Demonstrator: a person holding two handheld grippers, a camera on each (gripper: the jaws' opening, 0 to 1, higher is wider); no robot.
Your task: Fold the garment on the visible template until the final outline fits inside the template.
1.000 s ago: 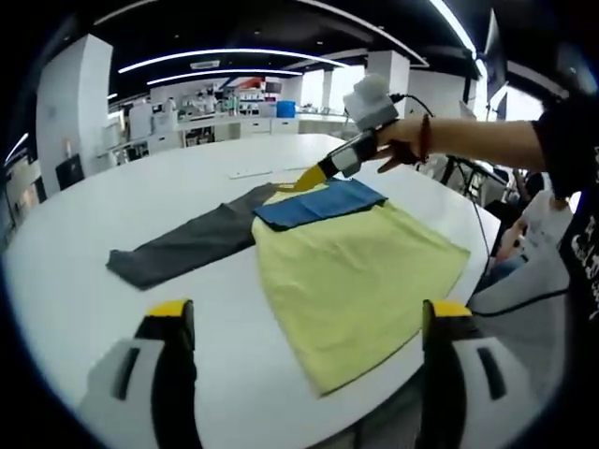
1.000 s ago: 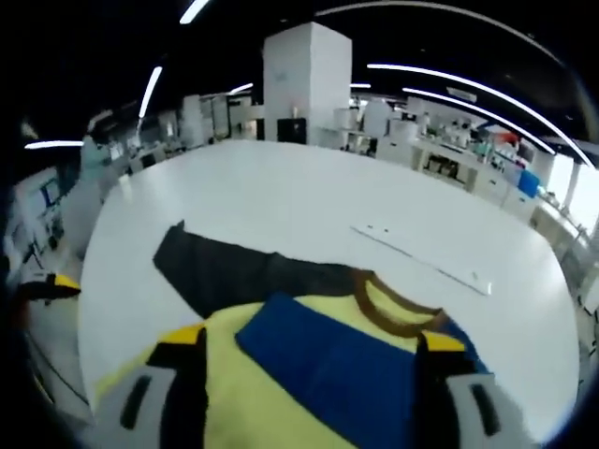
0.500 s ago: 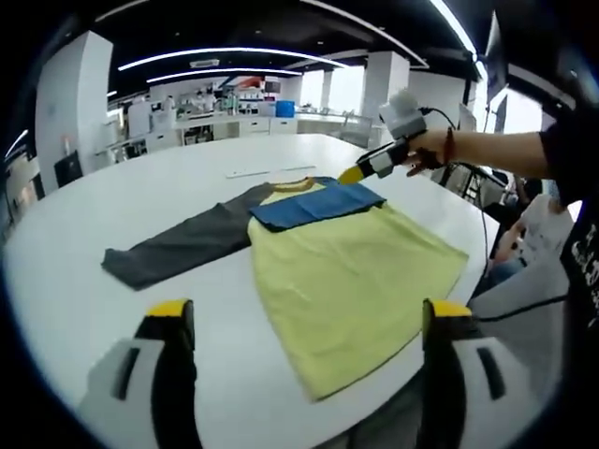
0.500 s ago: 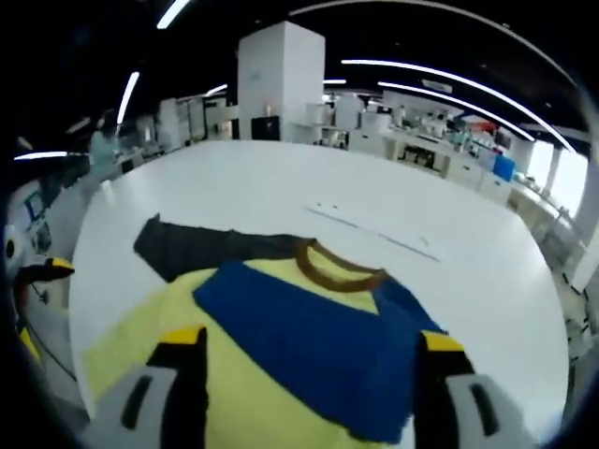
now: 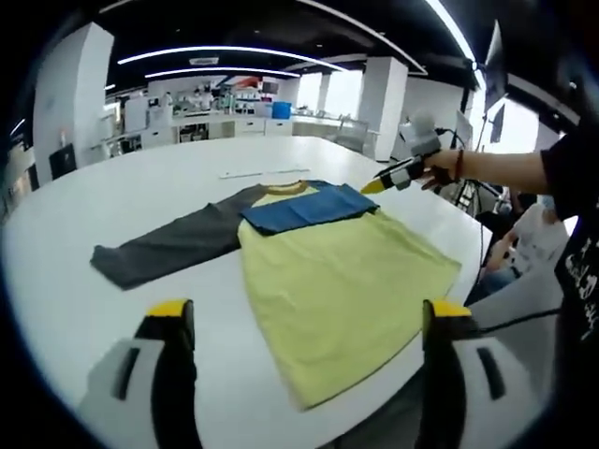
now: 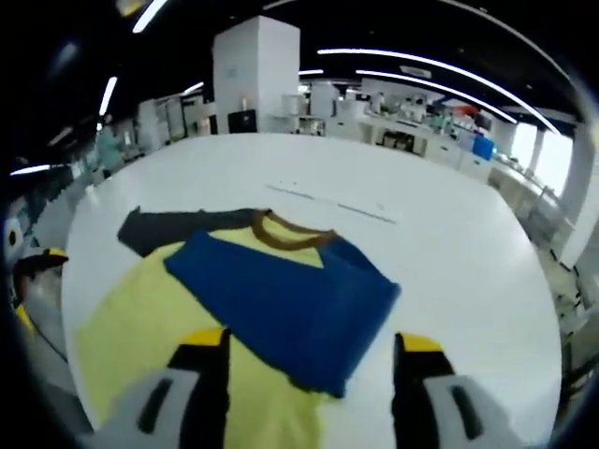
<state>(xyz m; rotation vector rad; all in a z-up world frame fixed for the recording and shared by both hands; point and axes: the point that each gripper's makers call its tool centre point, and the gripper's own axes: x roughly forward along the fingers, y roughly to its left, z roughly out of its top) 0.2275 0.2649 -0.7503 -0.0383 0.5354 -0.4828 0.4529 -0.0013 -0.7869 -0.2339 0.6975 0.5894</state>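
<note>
Shirt (image 5: pixel 328 271) lies flat, blue sleeve (image 6: pixel 281 299) folded across.

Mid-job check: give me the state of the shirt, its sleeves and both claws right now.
Shirt: lying flat on the table, yellow body spread out.
Blue sleeve: folded in across the chest.
Grey sleeve: stretched out flat to the side, not yet folded.
Left claw: open, holding nothing.
Right claw: open, holding nothing, above the blue sleeve's edge.
</note>
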